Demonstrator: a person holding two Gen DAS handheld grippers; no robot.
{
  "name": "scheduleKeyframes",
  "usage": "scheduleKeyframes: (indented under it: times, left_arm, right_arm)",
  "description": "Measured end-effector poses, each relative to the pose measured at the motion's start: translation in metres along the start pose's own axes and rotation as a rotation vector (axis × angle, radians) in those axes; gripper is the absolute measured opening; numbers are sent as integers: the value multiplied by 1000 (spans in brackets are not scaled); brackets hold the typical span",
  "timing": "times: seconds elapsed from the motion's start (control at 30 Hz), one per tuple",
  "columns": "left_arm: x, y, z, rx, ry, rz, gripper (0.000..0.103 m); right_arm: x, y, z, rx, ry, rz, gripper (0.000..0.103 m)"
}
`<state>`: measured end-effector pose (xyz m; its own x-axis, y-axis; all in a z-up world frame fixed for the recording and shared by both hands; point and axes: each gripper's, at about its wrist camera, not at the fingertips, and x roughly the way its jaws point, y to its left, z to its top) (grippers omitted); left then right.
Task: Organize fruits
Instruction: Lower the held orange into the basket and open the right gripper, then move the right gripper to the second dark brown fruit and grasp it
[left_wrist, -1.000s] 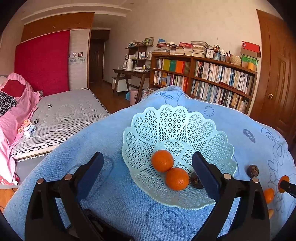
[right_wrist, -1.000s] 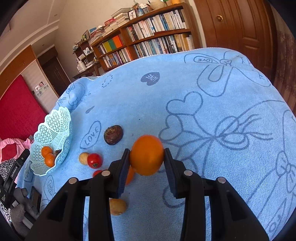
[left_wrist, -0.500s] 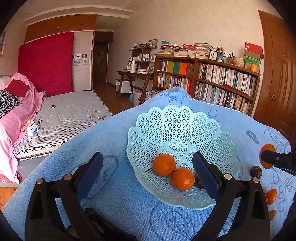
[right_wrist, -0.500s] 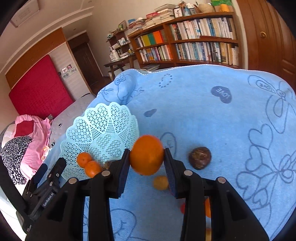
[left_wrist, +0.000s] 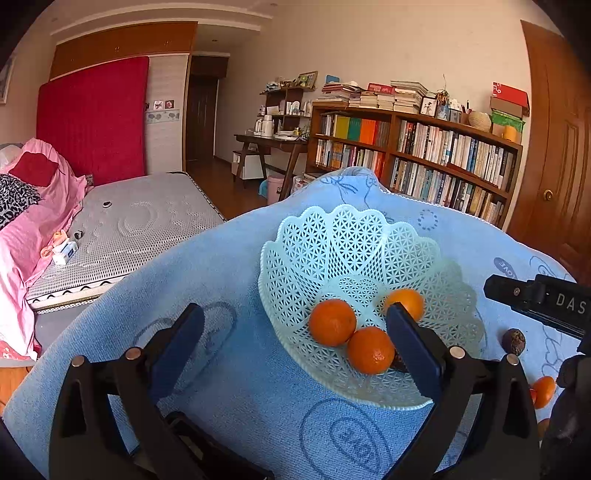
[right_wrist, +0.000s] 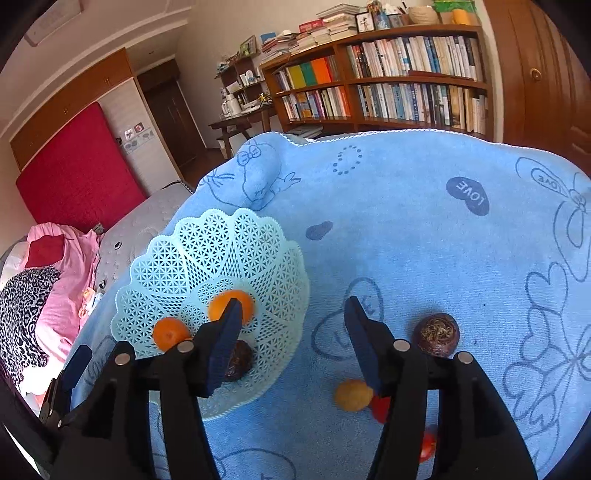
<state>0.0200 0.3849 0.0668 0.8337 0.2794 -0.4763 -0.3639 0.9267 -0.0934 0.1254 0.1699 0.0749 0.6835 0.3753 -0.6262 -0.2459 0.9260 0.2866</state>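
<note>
The pale green lattice basket (right_wrist: 221, 254) sits on the blue towel (right_wrist: 424, 236) that covers the table, and it holds three oranges. From the left wrist view they are easy to count: one at the left (left_wrist: 332, 322), one at the front (left_wrist: 370, 350), and a third (left_wrist: 404, 301) farther back, half hidden behind a gripper finger. A dark brown fruit (right_wrist: 238, 360) also lies in the basket near its front rim.

The right gripper (right_wrist: 291, 341) hangs over the basket's right edge with its jaws spread wide and nothing between them. The left gripper (left_wrist: 295, 339) is likewise parted and empty, low over the towel in front of the basket.

Out on the towel, right of the basket, I count one more dark brown fruit (right_wrist: 436, 334), one small yellow fruit (right_wrist: 352, 395) and two red ones, one (right_wrist: 380, 406) tucked behind the right gripper's finger and another (right_wrist: 427, 445) lower down. These two are mostly hidden, so what they are is hard to say. The left wrist view also shows one orange fruit (left_wrist: 543, 391) lying on the towel at the far right.

A long bookcase (right_wrist: 388, 85) stands behind the table.
</note>
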Motion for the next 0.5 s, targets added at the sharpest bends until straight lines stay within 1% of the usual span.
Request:
scheduleKeyframes:
  times: [0.27,0.37,0.5]
  left_arm:
    - [-1,-4,-3,18,-8,5,100]
    - [-1,-6,-4,24,-7,5,100]
    - [0,-6,-5,30,-7,5,100]
  right_arm:
    - [-19,-38,-11,52,-6,-53,60]
    - [-27,-57,-15,85,-11,-77,62]
    - [-38,-85,-21,136,-15,-112,62]
